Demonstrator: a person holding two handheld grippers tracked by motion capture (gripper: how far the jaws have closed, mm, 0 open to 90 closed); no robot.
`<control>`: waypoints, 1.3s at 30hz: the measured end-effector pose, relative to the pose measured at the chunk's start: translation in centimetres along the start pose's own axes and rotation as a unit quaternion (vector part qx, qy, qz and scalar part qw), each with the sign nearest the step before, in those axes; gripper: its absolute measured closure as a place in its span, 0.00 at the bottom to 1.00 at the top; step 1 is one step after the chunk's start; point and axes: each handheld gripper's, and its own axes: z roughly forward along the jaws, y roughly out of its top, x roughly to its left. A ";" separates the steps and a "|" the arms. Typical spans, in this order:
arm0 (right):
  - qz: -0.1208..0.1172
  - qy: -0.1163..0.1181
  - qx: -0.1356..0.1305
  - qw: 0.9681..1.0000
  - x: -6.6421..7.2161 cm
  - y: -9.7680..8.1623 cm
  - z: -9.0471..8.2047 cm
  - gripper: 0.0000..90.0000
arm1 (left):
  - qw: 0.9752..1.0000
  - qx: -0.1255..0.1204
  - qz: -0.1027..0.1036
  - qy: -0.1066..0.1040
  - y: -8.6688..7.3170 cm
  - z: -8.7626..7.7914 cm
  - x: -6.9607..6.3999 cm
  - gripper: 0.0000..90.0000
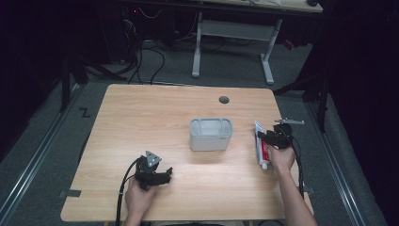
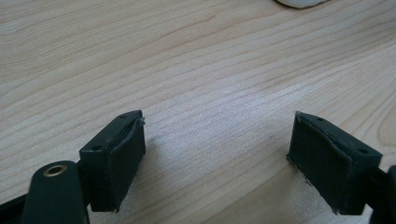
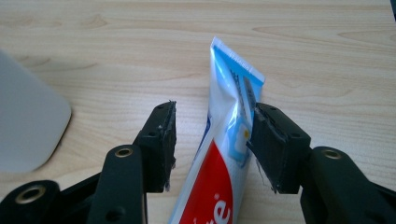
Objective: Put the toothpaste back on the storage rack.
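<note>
Currently the right gripper point(image 3: 212, 140) has its jaws partly open and straddling the toothpaste tube point(image 3: 219, 154). The right pad sits against the tube's edge, or very close to it; the left pad stands clear, with wood visible in the gap. Nothing is clamped yet. The tube lies flat on the wooden table point(image 1: 141, 117), near its right edge, crimped end pointing away from the person and cap toward them.

The left gripper point(image 2: 217, 154) is wide open over bare wood and holds nothing; in the high view it rests near the front left of the table.

Risks, as judged: the jaws sit off-centre on the tube, so closing may push it sideways or pinch only one edge. The tube is soft and slick, so a squeeze near the flat tail could let it slip or tilt when lifted.

Count: one toothpaste tube, one grey rectangular bin point(image 1: 211, 134) at table centre, two grippers, one cable hole point(image 1: 224, 100) at the far side.
</note>
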 end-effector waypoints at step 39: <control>-0.057 -0.048 0.130 0.989 1.5 1.2 4.3 0.63 | 1.000 0.000 -0.001 -0.001 0.0 0.0 0.0 0.22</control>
